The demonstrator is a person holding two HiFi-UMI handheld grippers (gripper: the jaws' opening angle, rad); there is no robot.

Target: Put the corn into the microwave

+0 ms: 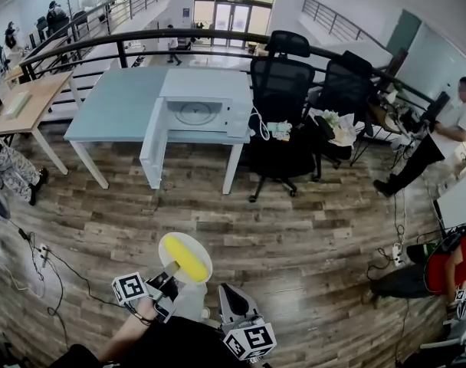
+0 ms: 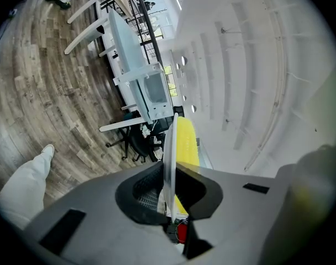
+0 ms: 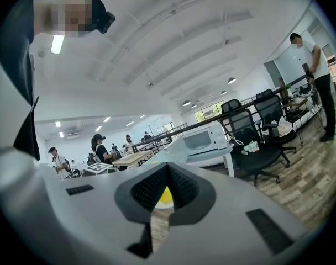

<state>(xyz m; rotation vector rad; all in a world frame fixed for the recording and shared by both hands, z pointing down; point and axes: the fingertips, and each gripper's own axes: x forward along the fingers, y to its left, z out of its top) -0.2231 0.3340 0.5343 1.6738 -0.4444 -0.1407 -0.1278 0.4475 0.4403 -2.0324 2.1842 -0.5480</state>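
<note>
While corn [image 1: 188, 258] lay on white plate [image 1: 169, 244], left tool [image 1: 172, 271] was clamped on plate rim, well apart from microwave [image 1: 198, 113], door open, on tabletop [image 1: 116, 102] across wood floor [image 1: 294, 228]. Right tool [image 1: 228, 291] near plate, jaws together, nothing betw. them.

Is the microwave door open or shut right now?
Open. In the head view the door stands swung out at the left of the microwave, and the round turntable inside is exposed.
</note>
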